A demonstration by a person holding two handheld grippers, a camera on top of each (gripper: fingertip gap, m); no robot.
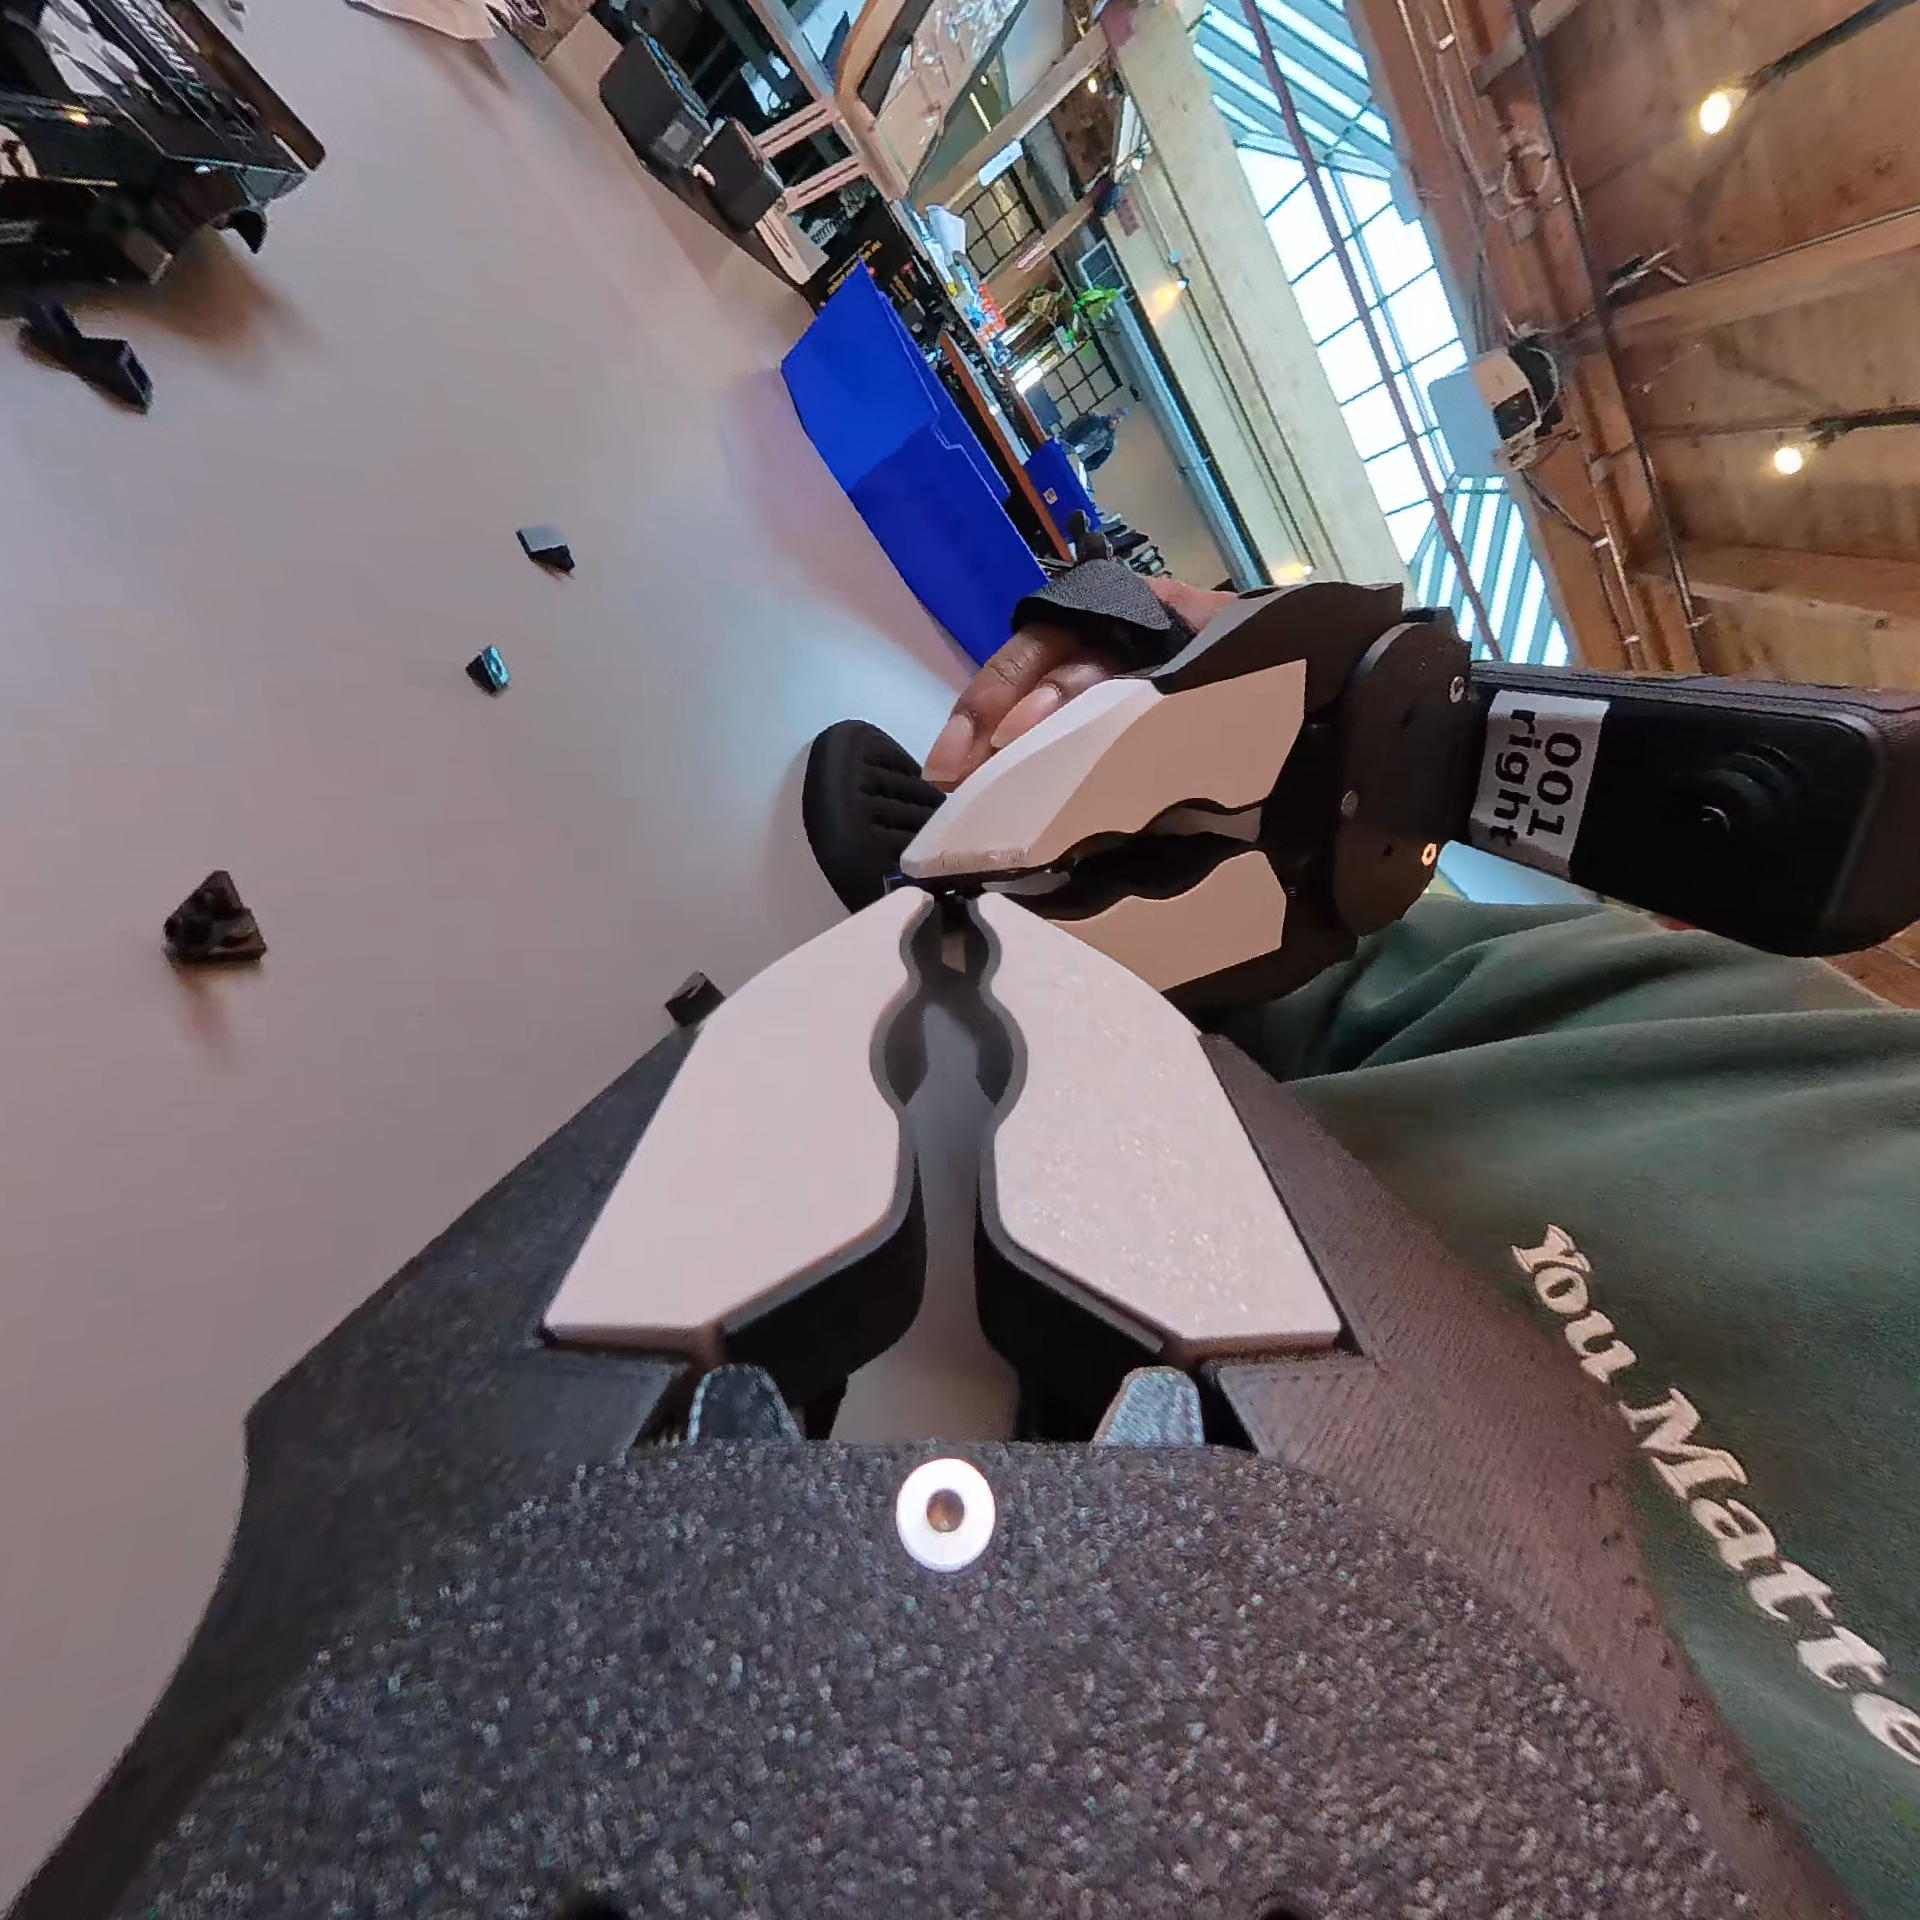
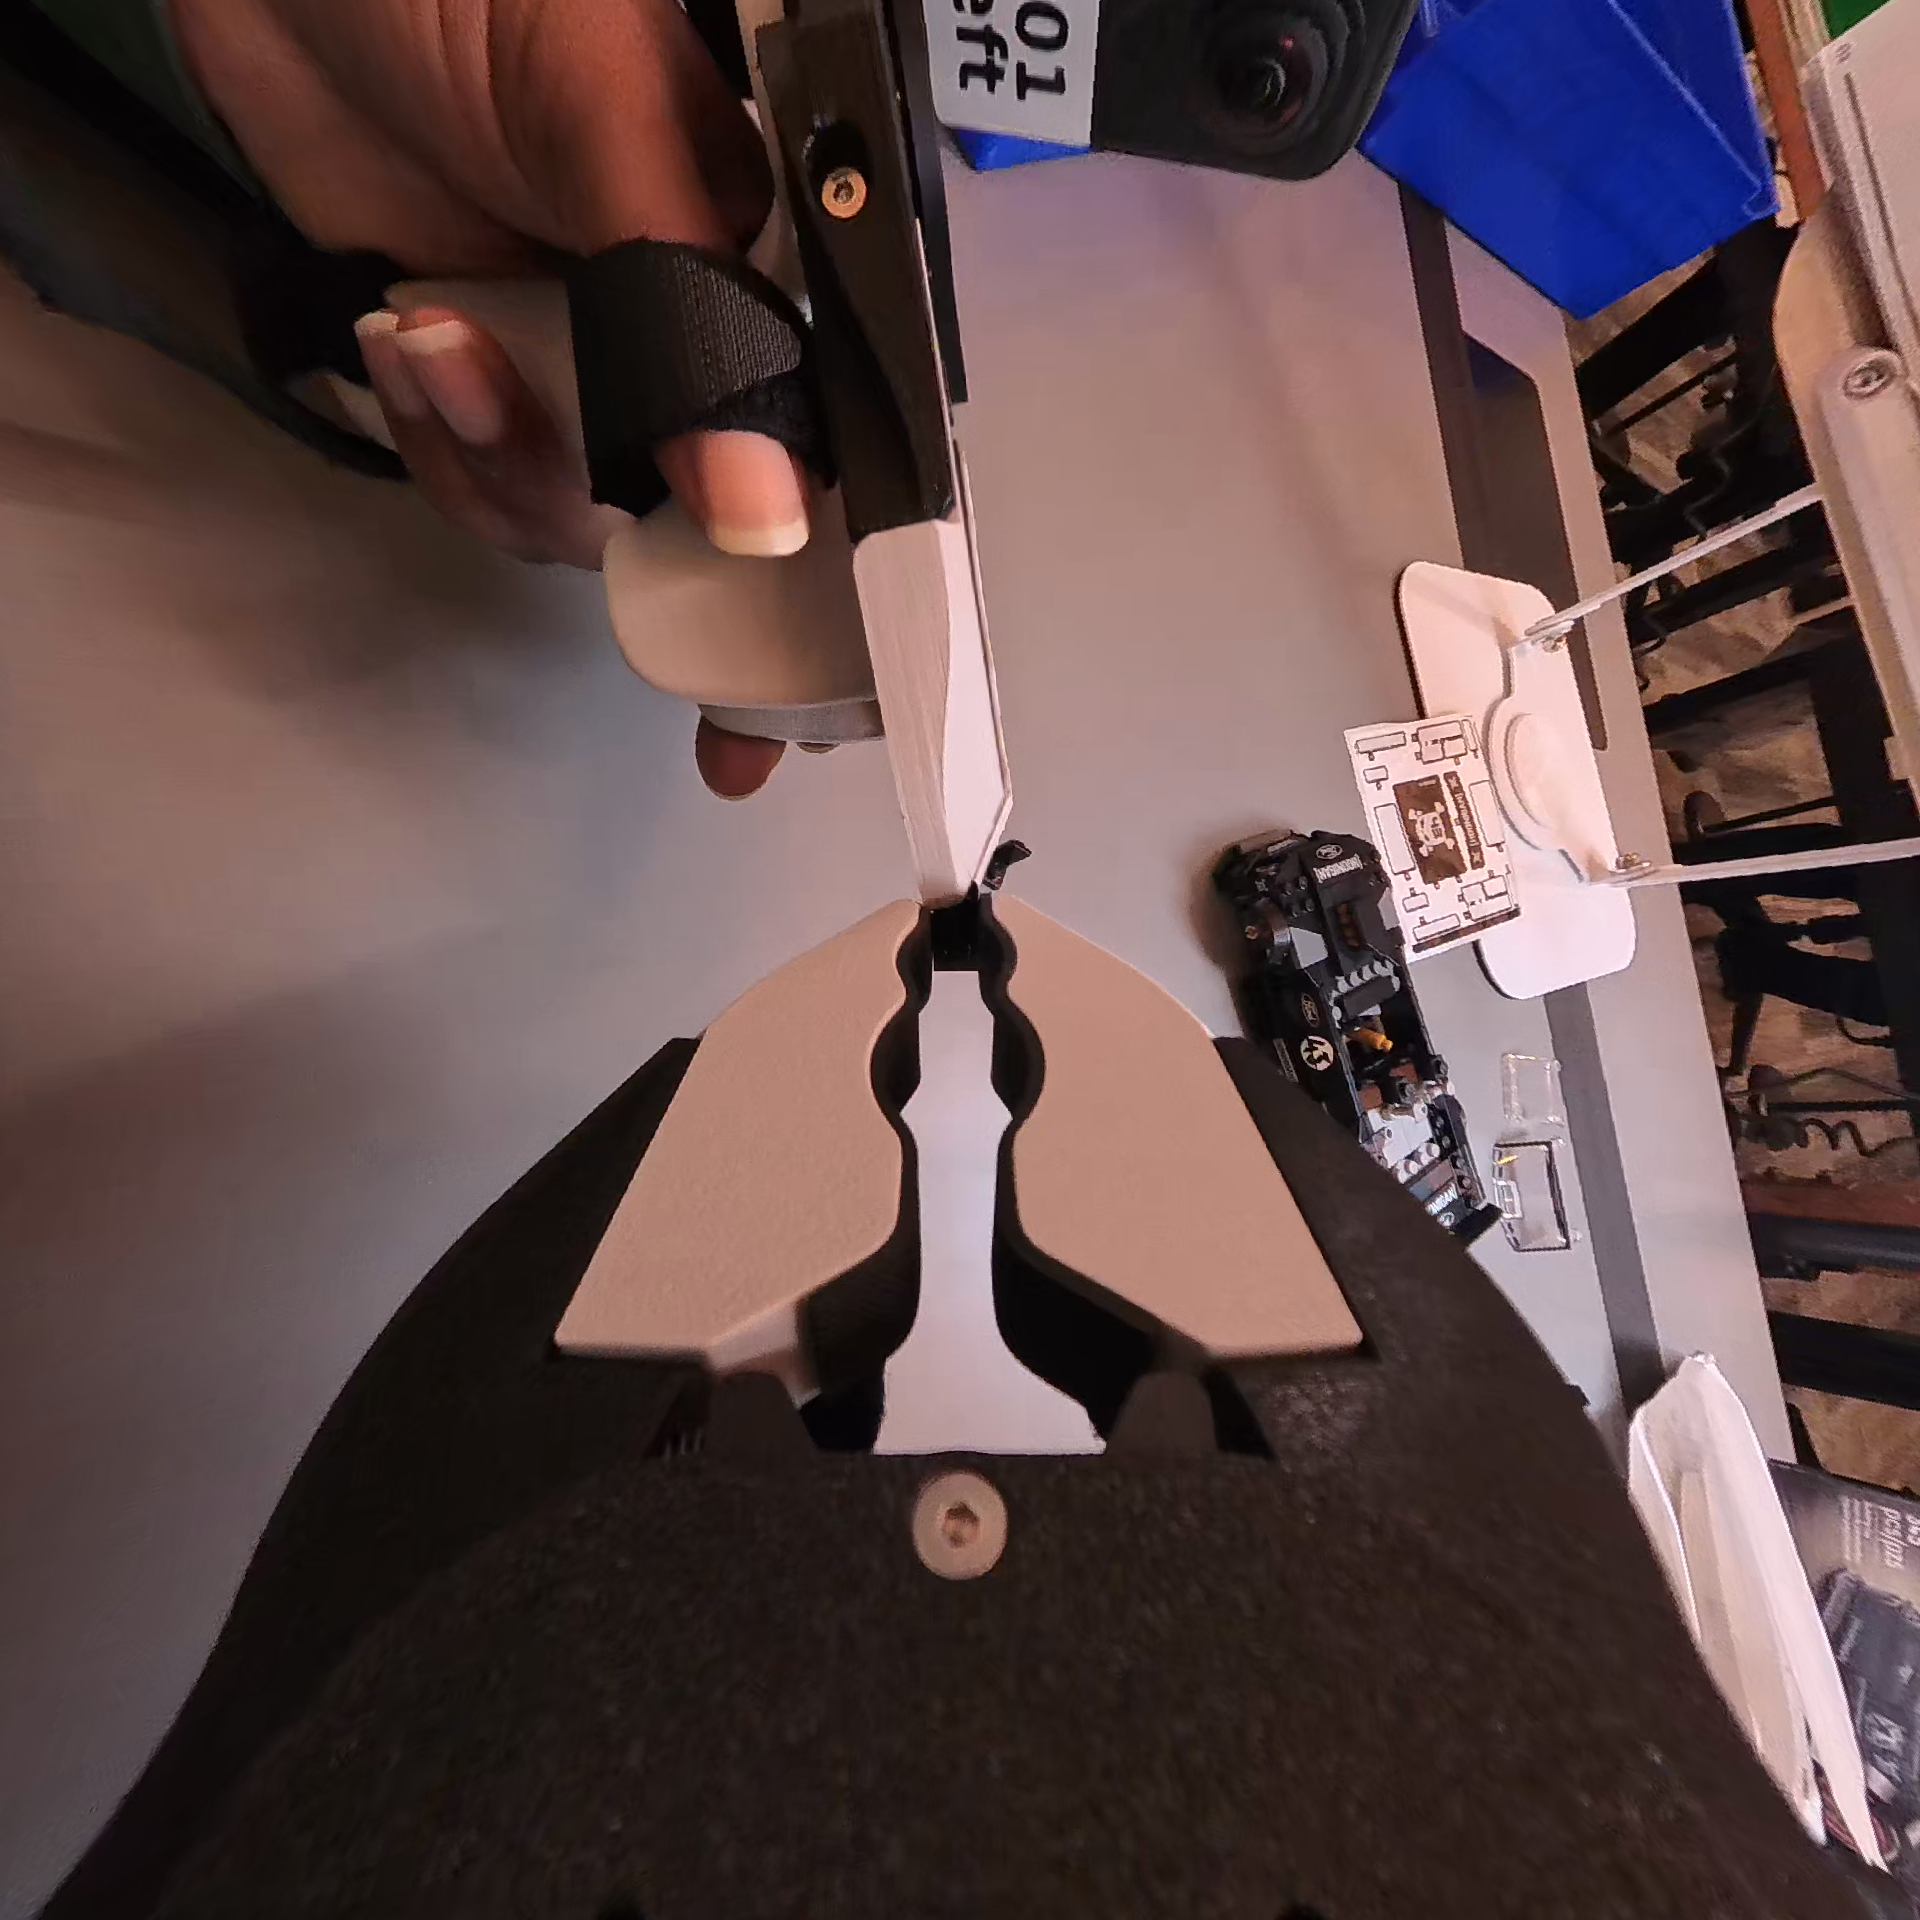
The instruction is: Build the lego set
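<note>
Two hand-held grippers meet tip to tip above a pale table [image 2: 1195, 436]. The right hand-held gripper [image 2: 957, 914] is clenched on a small black brick [image 2: 956, 940] at its fingertips. The left hand-held gripper [image 1: 948, 914] is nearly closed on something dark at its tips, too small to make out; from the right wrist view it comes down from 12 o'clock. One partly built black car [image 2: 1351, 1039] lies at 3 o'clock, beside one sticker sheet [image 2: 1429, 831]. Five loose black pieces, such as one [image 1: 213, 920] at 9 o'clock, dot the table. A green sleeve [image 1: 1558, 1143] is cut off.
</note>
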